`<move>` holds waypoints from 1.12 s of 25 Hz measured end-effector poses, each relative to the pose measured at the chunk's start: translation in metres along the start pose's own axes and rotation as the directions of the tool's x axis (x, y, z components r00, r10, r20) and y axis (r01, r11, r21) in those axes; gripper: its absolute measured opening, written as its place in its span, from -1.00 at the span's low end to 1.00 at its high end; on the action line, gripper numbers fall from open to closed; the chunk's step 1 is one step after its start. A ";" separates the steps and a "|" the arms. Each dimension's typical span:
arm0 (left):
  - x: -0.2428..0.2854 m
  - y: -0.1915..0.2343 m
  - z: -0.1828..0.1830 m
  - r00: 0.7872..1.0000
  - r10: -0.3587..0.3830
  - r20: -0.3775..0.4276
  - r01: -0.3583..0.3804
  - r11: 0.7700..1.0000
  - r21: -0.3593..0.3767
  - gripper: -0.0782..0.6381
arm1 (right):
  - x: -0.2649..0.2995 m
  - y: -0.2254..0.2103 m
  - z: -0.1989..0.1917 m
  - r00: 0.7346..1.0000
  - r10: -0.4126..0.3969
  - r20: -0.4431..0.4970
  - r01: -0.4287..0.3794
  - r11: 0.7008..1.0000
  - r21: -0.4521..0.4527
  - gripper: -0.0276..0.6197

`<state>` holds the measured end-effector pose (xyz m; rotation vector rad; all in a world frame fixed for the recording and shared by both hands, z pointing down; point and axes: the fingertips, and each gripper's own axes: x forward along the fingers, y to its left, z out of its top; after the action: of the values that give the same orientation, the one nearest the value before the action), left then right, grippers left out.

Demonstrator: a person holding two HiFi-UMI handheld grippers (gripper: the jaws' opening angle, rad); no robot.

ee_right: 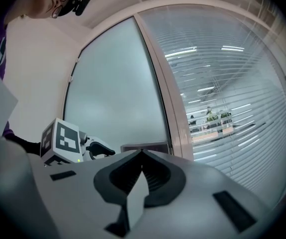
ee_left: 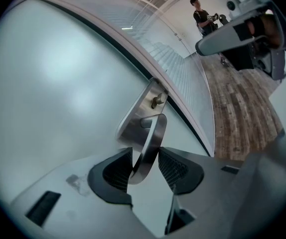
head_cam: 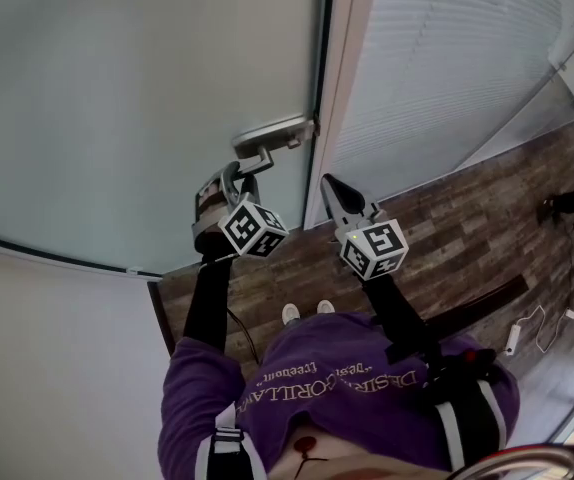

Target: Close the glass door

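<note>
Glass door (head_cam: 117,98) looks shut against its frame (head_cam: 345,78).
Handle (ee_left: 150,138) sits loose between left gripper's (ee_left: 143,169) spread fingers, so keep it centred; right gripper's (ee_right: 142,171) fingers together.

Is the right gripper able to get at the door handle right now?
Probably not cleanly: the left gripper already straddles the door handle with open jaws, leaving the shut right gripper beside it little room.

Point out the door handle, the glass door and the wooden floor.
door handle (ee_left: 151,141), left gripper view, middle of the curved lever.
glass door (head_cam: 117,88), head view, bare frosted pane.
wooden floor (head_cam: 467,228), head view, planks right of the frame.
</note>
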<state>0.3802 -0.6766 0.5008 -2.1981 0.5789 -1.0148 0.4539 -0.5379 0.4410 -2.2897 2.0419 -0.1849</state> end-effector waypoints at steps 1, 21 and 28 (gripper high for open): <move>-0.001 0.001 -0.003 1.000 0.005 0.006 -0.005 1.000 0.019 -0.35 | 0.000 0.001 0.000 1.000 0.002 0.000 -0.002 1.000 -0.003 -0.94; -0.092 0.001 -0.014 0.931 0.298 0.212 -0.020 0.620 -0.784 -0.78 | 0.003 0.019 -0.001 0.999 0.031 -0.018 -0.032 0.999 -0.026 -0.94; -0.093 0.005 -0.022 0.926 0.327 0.187 -0.027 0.553 -0.833 -0.78 | 0.003 0.019 -0.004 0.999 0.025 -0.031 -0.026 0.999 -0.041 -0.94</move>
<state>0.3064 -0.6310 0.4615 -2.9294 1.2925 -0.2052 0.4345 -0.5433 0.4428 -2.2969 2.1083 -0.1787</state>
